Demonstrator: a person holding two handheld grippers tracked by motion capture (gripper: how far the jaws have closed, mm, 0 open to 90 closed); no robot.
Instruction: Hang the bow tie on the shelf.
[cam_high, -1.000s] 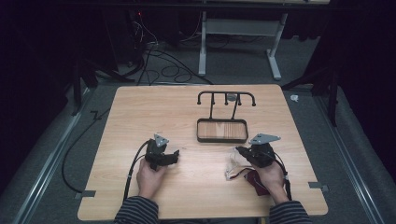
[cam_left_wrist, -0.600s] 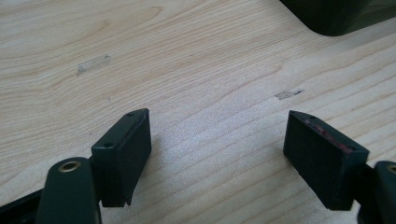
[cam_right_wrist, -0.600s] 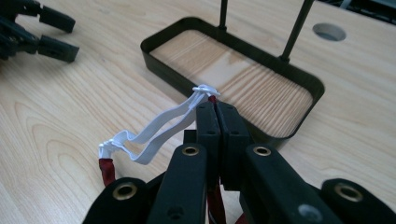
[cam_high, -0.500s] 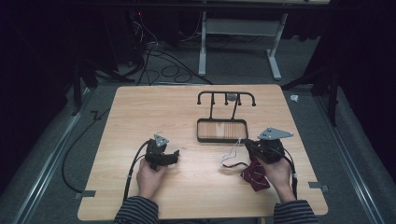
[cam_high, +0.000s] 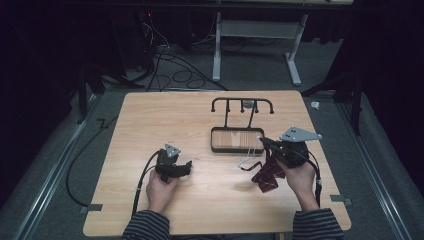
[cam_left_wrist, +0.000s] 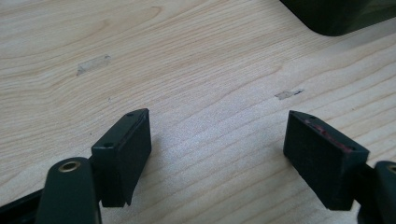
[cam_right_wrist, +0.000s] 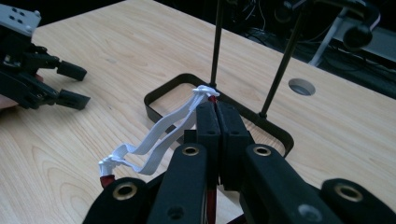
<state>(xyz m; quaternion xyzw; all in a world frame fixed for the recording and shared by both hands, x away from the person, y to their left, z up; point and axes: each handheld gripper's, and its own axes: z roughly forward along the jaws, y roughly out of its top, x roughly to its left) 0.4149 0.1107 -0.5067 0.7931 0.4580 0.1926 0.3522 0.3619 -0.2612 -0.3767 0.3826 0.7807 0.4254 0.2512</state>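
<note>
Grippers number two, one in each hand. On the wooden table (cam_high: 150, 115) there is one black wire rack (cam_high: 239, 127) with a rectangular base tray and a hooked top bar, and one dark red cloth piece (cam_high: 266, 174) with a white elastic loop (cam_right_wrist: 154, 140), which looks like a face mask.

Seen from the high view, the left gripper (cam_high: 186, 168) rests at about 7 o'clock of the table centre, its jaws apart over bare wood; the left gripper view (cam_left_wrist: 217, 154) confirms the gap, with nothing between them. The right gripper (cam_high: 263, 142) sits at about 4 o'clock, just beside the rack's base at its right corner. In the right gripper view its jaws (cam_right_wrist: 217, 123) are pressed together on the cloth's edge where the elastic is knotted, the loop trailing toward 8 o'clock.

Compared with half a second ago, the right gripper has moved up toward 12 o'clock and closer to the rack, and the cloth hangs below it, lifted partly off the wood. The left gripper has not shifted.
</note>
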